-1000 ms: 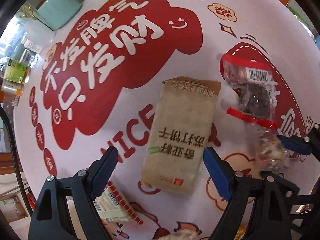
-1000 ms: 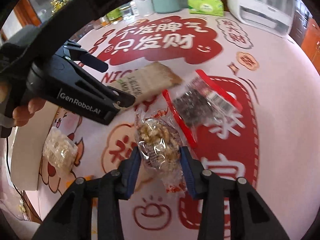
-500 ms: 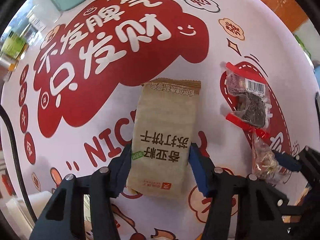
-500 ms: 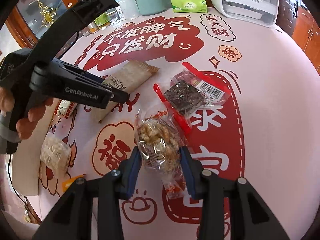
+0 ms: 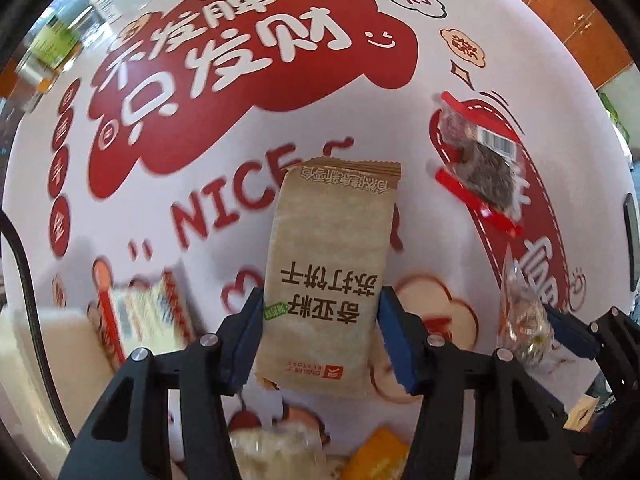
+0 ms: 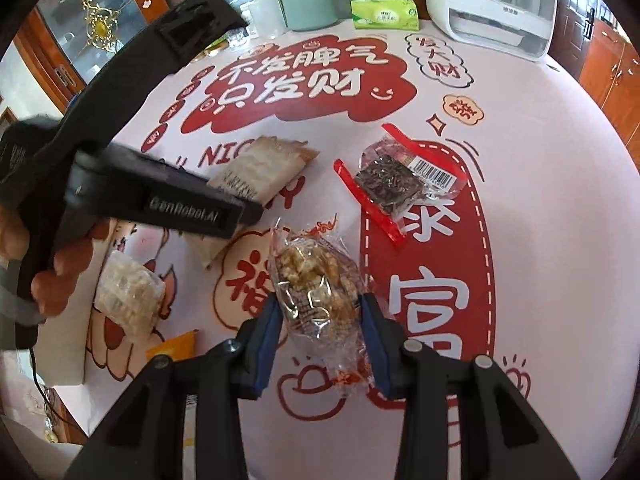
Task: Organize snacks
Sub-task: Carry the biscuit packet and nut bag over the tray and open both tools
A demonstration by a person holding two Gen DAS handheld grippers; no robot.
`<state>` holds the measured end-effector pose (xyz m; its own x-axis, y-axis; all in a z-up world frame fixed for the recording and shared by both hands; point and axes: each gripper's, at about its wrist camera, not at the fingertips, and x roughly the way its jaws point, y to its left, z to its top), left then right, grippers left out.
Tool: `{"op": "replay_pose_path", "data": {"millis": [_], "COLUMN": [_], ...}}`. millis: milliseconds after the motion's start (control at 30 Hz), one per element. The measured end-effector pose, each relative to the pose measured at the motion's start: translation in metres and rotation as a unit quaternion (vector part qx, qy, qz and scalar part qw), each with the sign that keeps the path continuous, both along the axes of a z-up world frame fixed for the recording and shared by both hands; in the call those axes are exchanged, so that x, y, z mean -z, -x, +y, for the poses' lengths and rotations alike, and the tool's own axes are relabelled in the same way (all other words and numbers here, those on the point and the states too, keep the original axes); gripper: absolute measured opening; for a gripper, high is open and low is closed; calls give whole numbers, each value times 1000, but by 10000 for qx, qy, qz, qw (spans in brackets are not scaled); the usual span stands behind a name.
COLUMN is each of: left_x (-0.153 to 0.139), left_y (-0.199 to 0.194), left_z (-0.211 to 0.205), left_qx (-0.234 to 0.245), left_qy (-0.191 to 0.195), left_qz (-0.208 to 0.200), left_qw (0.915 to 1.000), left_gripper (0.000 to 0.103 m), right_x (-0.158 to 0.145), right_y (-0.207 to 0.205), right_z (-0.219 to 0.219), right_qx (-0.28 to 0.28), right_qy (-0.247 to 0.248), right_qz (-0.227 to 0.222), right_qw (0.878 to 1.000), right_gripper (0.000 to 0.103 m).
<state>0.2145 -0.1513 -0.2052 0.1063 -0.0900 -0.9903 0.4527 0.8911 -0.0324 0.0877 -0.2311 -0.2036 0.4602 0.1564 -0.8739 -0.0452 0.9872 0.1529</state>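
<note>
Left tongs grasp a tan cracker packet printed with Chinese characters; right tongs grasp a clear-wrapped nut brittle.

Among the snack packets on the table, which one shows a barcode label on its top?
The clear packet with red edges and dark contents, lying free right of both grippers. The brown cracker packet and the clear nut-candy packet show no barcode.

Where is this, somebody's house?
Probably a home dining room: a round table with a festive red-and-white cover, a green tissue box, a white countertop appliance, and wooden cabinets behind.
</note>
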Motion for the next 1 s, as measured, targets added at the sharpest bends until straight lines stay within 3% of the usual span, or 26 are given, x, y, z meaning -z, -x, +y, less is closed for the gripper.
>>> {"op": "replay_pose_path", "data": {"millis": [133, 367, 567, 767, 1000], "left_x": [-29, -106, -166, -192, -209], "left_y": [25, 69, 111, 139, 159], "left_z": [14, 54, 112, 178, 270], "left_qx": [-51, -34, -188, -554, -1294], "left_qy": [143, 421, 563, 467, 64], "left_qz": [-80, -562, -1060, -1451, -2141], "left_qw": [9999, 9975, 9926, 9868, 9682], "left_gripper": [54, 54, 54, 54, 54], "right_x": [-14, -41, -79, -119, -148], "right_y": [10, 24, 32, 41, 59], "right_z": [9, 37, 74, 139, 227], "right_qx": [15, -90, -237, -619, -1172], "right_qy": [17, -2, -105, -194, -81], "right_qz": [-128, -282, -540, -895, -1266], "right_qw": [9999, 9996, 9982, 9939, 9850], "right_gripper": [40, 40, 40, 40, 40]}}
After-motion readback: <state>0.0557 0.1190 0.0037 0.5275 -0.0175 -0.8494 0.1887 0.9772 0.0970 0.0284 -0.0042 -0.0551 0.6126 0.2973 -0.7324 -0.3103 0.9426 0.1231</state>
